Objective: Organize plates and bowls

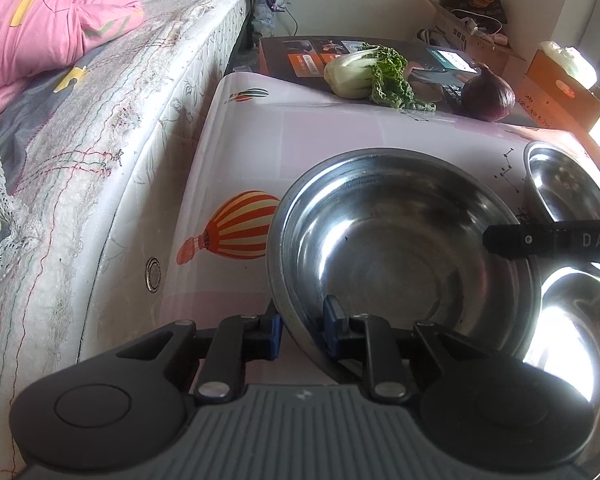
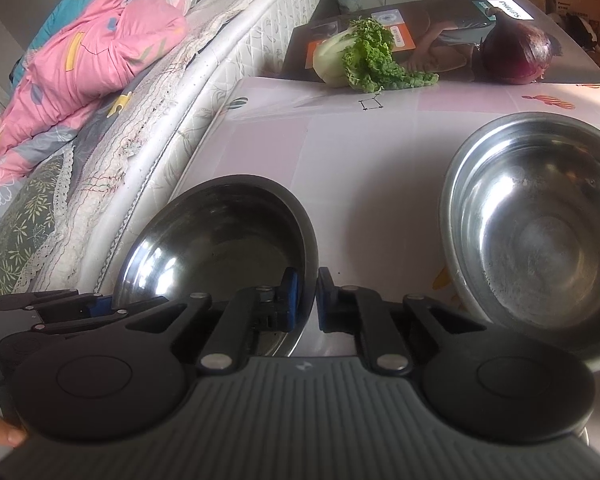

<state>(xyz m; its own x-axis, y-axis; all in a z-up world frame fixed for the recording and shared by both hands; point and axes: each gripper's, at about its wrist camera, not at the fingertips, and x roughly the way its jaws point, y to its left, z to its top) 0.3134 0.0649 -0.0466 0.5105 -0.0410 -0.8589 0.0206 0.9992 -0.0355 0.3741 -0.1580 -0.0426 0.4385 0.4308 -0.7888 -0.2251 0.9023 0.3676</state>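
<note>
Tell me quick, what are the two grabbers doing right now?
Left gripper: shut on the near rim of the big steel bowl.
Right gripper: shut on the same bowl's rim.

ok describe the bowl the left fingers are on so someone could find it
Start at the pink balloon-print table beside the mattress. The steel bowl is the one nearest that mattress. Unlike the other bowls to its right, its near rim sits between the fingers of the left gripper.
</note>
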